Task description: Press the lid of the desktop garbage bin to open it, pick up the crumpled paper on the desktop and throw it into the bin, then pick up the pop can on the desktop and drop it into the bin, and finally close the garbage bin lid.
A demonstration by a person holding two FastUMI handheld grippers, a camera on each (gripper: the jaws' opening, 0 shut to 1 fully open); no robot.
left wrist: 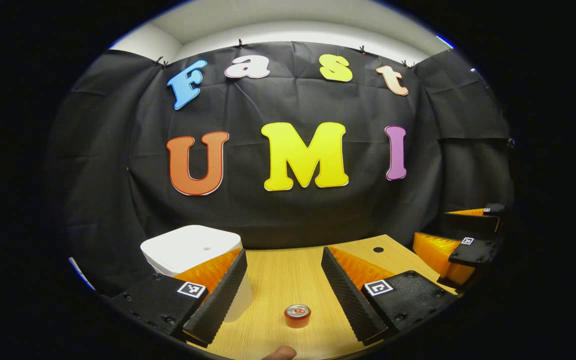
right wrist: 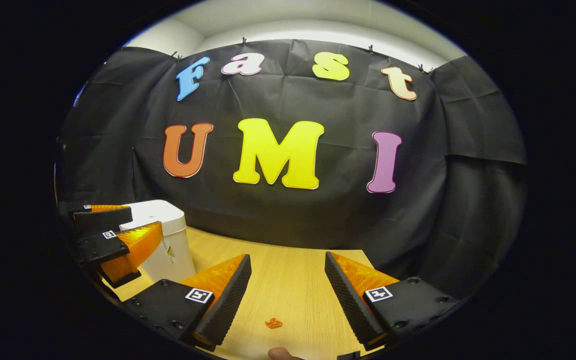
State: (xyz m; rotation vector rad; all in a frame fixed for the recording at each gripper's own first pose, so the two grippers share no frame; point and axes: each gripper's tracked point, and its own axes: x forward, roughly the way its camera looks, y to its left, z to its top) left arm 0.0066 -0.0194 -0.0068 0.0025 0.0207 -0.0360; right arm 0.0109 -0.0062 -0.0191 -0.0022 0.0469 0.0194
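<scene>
The white desktop bin (left wrist: 193, 247) stands at the table's back left with its lid down; in the right gripper view the bin (right wrist: 170, 235) sits at the left. A red pop can (left wrist: 297, 315) stands upright on the wooden table (left wrist: 278, 280), low between my left gripper's (left wrist: 284, 255) open fingers, touching neither. A small orange crumpled paper (right wrist: 273, 323) lies on the table low between my right gripper's (right wrist: 288, 257) open fingers. My right gripper (left wrist: 468, 240) hovers at the far right in the left gripper view, and my left gripper (right wrist: 113, 235) hangs in front of the bin in the right gripper view.
A small round black hole (left wrist: 378, 249) marks the table near its back right corner. The black cloth wall runs close behind the table. A person's fingertip (left wrist: 280, 353) pokes in at the bottom edge.
</scene>
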